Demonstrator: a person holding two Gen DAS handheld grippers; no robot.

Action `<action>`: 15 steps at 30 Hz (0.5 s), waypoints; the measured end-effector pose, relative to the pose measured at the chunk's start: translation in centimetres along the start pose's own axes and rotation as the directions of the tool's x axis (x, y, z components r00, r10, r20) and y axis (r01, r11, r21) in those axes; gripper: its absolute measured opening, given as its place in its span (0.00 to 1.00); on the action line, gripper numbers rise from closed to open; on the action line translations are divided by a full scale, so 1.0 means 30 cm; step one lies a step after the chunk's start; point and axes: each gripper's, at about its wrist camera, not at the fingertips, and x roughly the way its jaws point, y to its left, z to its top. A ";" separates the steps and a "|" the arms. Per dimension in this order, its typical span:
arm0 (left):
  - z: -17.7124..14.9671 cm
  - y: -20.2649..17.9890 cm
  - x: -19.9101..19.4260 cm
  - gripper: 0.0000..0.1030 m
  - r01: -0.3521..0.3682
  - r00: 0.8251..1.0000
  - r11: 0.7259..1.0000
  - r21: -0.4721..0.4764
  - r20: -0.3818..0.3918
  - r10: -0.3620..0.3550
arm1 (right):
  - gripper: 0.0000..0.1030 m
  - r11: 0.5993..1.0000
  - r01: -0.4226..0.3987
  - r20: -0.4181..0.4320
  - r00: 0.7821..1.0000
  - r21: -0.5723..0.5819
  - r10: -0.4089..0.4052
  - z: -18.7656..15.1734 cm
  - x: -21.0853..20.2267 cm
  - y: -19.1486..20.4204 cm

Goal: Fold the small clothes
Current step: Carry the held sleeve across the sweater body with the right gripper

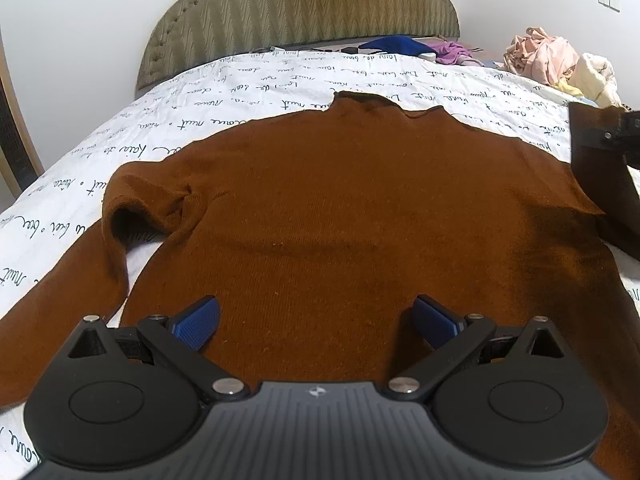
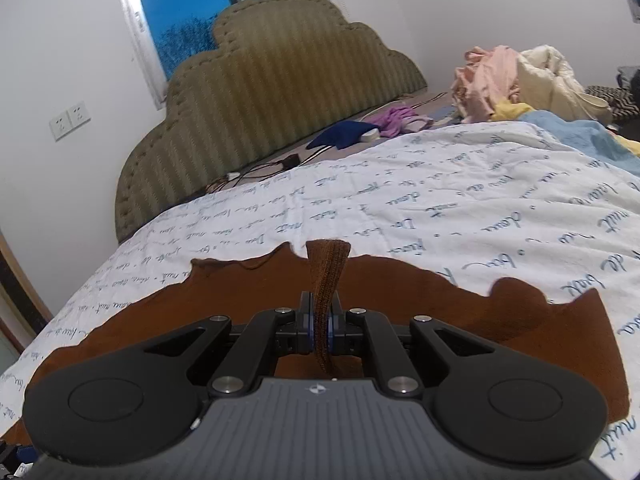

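The white bedspread (image 1: 280, 80) bears handwritten script, with "nuit" and "bonne" just legible.

The sweater (image 1: 340, 208) lies spread on the bedspread (image 1: 248, 80); behind it the headboard (image 1: 296, 12); clothes pile (image 1: 552, 60) far right.

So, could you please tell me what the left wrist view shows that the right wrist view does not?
Only the left wrist view shows the left hand-held gripper open above the brown sweater, with the sweater's bent left sleeve and collar.

Only the right wrist view shows the right hand-held gripper shut on a strip of sweater knit, plus the window.

Both show the sweater spread on the script-printed cover, the headboard and the pile of clothes.
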 end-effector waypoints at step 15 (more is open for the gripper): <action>-0.003 0.039 -0.002 1.00 0.005 1.000 1.000 -0.026 -0.001 -0.005 | 0.12 0.998 -0.033 -0.050 0.998 -0.059 0.030 -0.007 0.098 0.142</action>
